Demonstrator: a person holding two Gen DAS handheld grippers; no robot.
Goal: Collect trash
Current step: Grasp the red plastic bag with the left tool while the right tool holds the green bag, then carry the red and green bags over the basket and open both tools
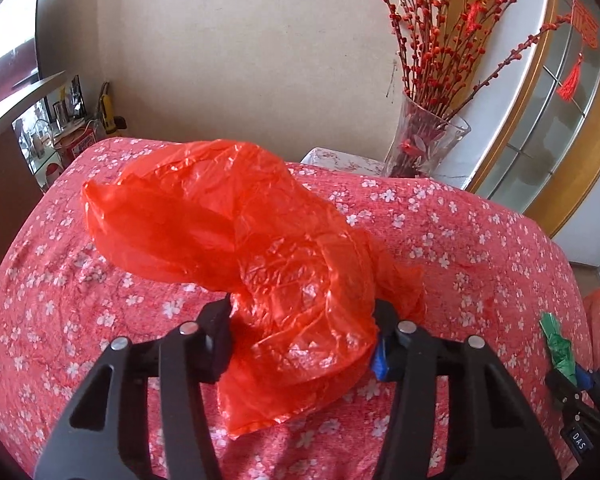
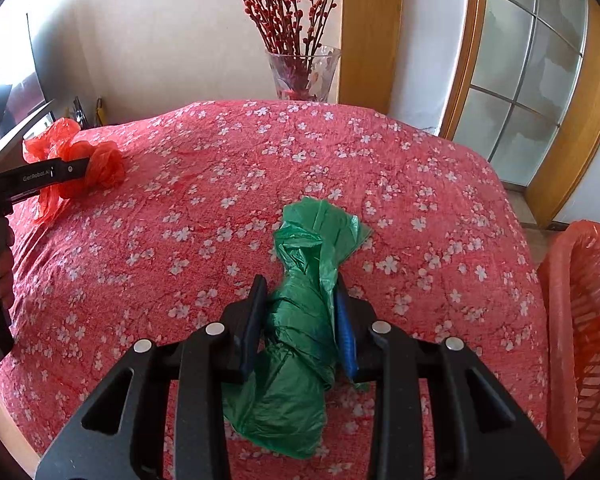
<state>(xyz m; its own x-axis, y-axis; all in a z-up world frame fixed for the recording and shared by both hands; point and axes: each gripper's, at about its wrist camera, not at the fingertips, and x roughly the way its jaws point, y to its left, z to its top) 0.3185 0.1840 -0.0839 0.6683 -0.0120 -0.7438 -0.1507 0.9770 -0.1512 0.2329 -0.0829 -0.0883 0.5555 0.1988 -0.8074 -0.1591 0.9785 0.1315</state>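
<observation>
A crumpled red plastic bag (image 1: 220, 216) lies on the pink floral tablecloth (image 1: 60, 280). My left gripper (image 1: 304, 312) is shut on the bag's near end, with a finger pressing in on each side. In the right wrist view the same bag (image 2: 104, 164) sits at the far left with the left gripper (image 2: 80, 168) across it. My right gripper (image 2: 300, 286) is shut on a twisted green plastic bag (image 2: 320, 232), which rests on the cloth near the front. The green bag (image 1: 556, 344) also shows at the right edge of the left wrist view.
An orange mesh basket (image 2: 580, 320) lined with red plastic stands beside the table's right edge. A glass vase (image 2: 302, 72) of red berry branches stands behind the table's far edge. A hand (image 2: 4, 276) holds the left gripper's handle. Shelves with small items stand far left.
</observation>
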